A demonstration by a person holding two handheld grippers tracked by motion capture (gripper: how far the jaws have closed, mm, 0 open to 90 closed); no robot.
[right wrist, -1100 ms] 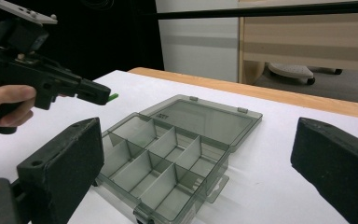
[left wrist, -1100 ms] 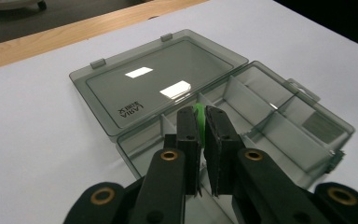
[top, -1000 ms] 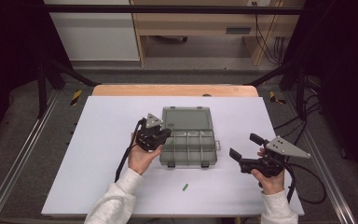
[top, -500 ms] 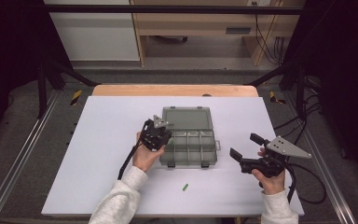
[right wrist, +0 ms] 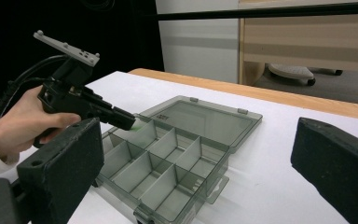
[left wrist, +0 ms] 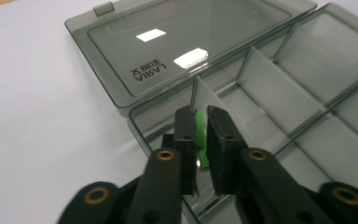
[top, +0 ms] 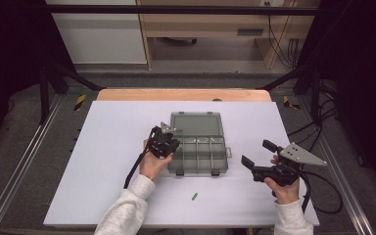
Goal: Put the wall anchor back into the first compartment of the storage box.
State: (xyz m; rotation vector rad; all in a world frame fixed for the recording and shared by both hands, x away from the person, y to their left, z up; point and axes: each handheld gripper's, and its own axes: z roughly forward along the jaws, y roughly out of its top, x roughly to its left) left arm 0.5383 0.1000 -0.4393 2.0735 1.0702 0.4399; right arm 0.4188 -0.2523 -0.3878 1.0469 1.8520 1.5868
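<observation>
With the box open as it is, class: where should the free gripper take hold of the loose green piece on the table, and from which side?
The green piece lies flat, a short sliver, on the table in front of the box. The right gripper should probably come straight down, jaws across its narrow width at mid-length.

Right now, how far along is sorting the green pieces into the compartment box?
Done: the compartment box lies open, lid flat. In hand: the left gripper has a green piece between its jaws over a corner compartment, and they have just begun opening. Left: a second green piece lies on the table; the right gripper waits open.
</observation>
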